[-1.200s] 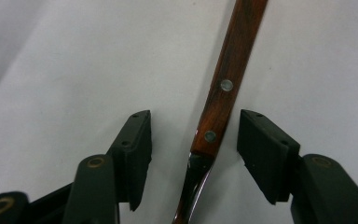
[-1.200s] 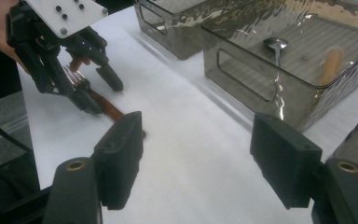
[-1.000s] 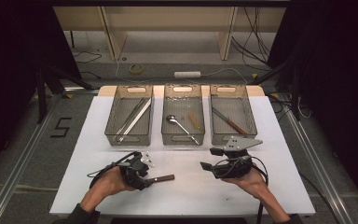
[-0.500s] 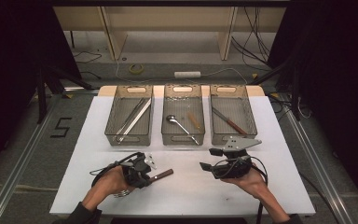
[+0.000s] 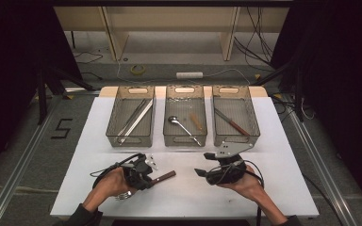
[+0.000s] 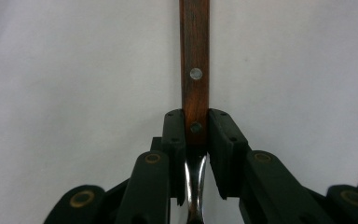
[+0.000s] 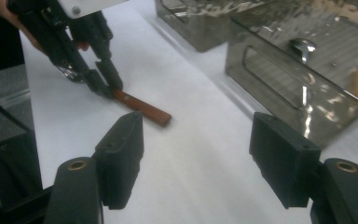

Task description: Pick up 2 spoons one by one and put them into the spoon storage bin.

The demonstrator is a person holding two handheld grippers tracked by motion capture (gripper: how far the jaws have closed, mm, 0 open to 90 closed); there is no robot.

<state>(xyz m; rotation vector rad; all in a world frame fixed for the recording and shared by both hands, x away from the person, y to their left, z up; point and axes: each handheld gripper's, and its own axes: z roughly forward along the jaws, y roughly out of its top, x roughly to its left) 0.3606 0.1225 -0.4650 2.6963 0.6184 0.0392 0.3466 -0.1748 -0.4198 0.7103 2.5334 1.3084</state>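
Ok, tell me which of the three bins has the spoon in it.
The middle bin: the spoon lies in it. The left bin holds long metal pieces, the right one a knife.

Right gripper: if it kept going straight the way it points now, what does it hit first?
Likely the wooden handle of the utensil clamped in the left gripper. The right gripper is open, with bare white table before that. Depth is unclear; it might pass just beside the handle's free end.

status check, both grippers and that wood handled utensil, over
Left gripper just closed on wood-handled utensil. Right gripper open, holding nothing. Table ahead bare up to three bins.
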